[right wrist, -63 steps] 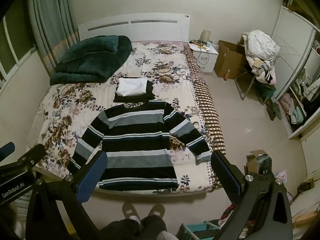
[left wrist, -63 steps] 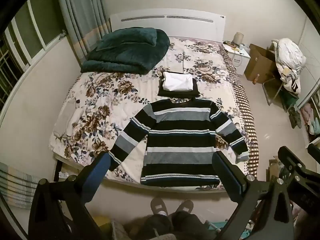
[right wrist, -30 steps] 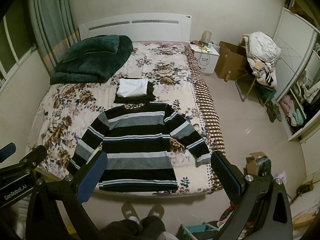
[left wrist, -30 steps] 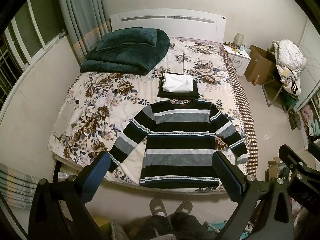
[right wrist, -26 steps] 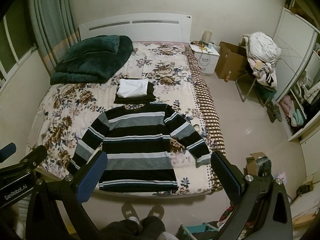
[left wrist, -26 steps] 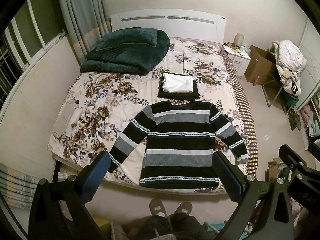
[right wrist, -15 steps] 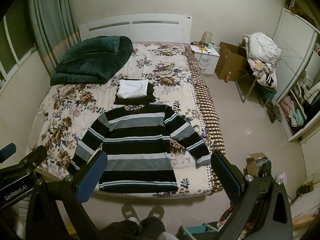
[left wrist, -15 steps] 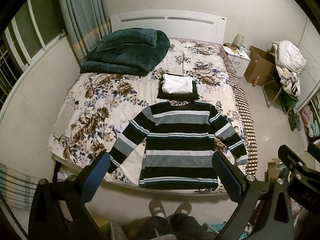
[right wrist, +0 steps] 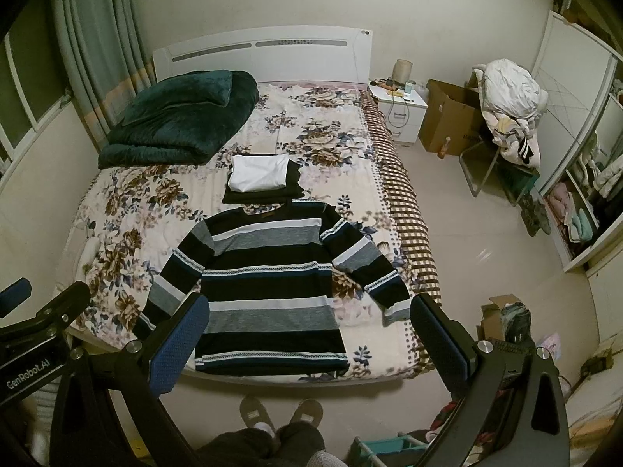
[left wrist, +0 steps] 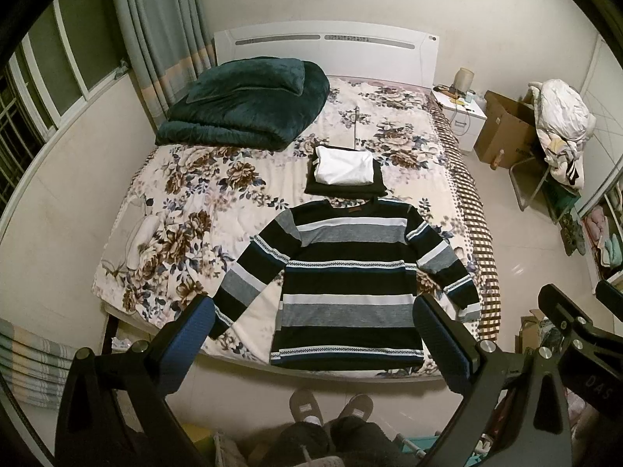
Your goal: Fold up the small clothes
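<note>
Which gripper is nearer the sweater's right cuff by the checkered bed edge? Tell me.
Right, by a hedged judgement. The right gripper hangs open above the bed's foot with the cuff close beside its outer finger. The left gripper is open too, further toward the window side.

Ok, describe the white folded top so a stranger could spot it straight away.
Look at the floral bed, mid-mattress, just beyond the collar of the striped sweater. The white folded top lies on a folded black garment, the only plain white piece on the bed.
</note>
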`<state>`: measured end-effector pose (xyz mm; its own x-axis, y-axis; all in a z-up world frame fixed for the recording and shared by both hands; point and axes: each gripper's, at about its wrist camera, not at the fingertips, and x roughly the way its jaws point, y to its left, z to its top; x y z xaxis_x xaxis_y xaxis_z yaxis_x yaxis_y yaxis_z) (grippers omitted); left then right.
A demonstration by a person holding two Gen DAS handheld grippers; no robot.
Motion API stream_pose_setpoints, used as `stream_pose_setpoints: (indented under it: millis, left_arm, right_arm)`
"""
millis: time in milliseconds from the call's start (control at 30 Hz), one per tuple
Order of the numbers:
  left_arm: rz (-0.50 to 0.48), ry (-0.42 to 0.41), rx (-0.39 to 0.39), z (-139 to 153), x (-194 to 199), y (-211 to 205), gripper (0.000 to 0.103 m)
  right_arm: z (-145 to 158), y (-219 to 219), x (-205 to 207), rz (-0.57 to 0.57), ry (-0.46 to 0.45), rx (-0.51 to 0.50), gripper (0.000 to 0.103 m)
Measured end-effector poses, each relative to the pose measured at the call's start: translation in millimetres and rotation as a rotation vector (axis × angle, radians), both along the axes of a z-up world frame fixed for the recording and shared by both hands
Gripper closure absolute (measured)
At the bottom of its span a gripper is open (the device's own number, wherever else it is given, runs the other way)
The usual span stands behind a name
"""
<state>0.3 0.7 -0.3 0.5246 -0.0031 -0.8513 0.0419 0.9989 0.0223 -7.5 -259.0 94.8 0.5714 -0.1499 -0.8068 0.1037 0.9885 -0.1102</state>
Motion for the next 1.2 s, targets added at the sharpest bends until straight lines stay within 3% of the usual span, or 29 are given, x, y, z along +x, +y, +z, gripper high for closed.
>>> stream_pose_setpoints:
  millis: [1000,1200]
  left_arm:
    - [-0.005,-0.003,-0.004,0,0,0,0.000]
    - [0.005,-0.067,0.058,-12,50,2,0.000]
  right_arm:
    - [-2,-1,4,-0.001,0.003,0.011,0.000]
    - [-8,3,29,-0.031,0.018,0.046,0.000]
